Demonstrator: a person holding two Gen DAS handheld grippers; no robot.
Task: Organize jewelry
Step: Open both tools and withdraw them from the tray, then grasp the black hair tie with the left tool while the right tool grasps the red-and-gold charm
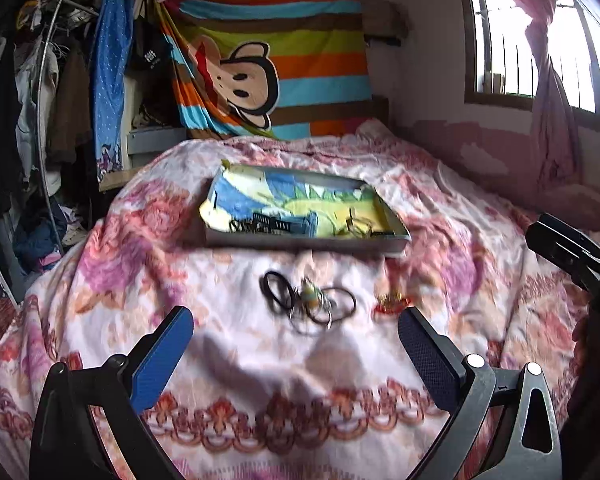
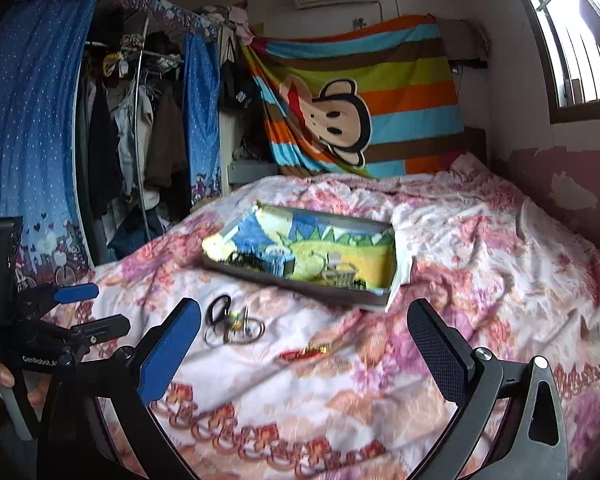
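Observation:
A shallow box (image 1: 227, 236) lined with a colourful drawing lies on the floral bedspread and holds several dark and metal jewelry pieces; it also shows in the right wrist view (image 2: 398, 280). In front of it lies a pile of black bands and metal rings (image 1: 308, 302), also in the right wrist view (image 2: 231, 322). A red and gold piece (image 1: 392, 304) lies to its right, also in the right wrist view (image 2: 306, 352). My left gripper (image 1: 295, 334) is open and empty just short of the pile. My right gripper (image 2: 304, 334) is open and empty above the red piece.
The bed (image 1: 259, 380) fills the view. A striped monkey blanket (image 1: 283, 68) hangs behind it. An open wardrobe with clothes (image 2: 127, 140) stands at the left. A barred window (image 1: 532, 40) is at the right. The left gripper's body (image 2: 39, 320) shows at the right view's left edge.

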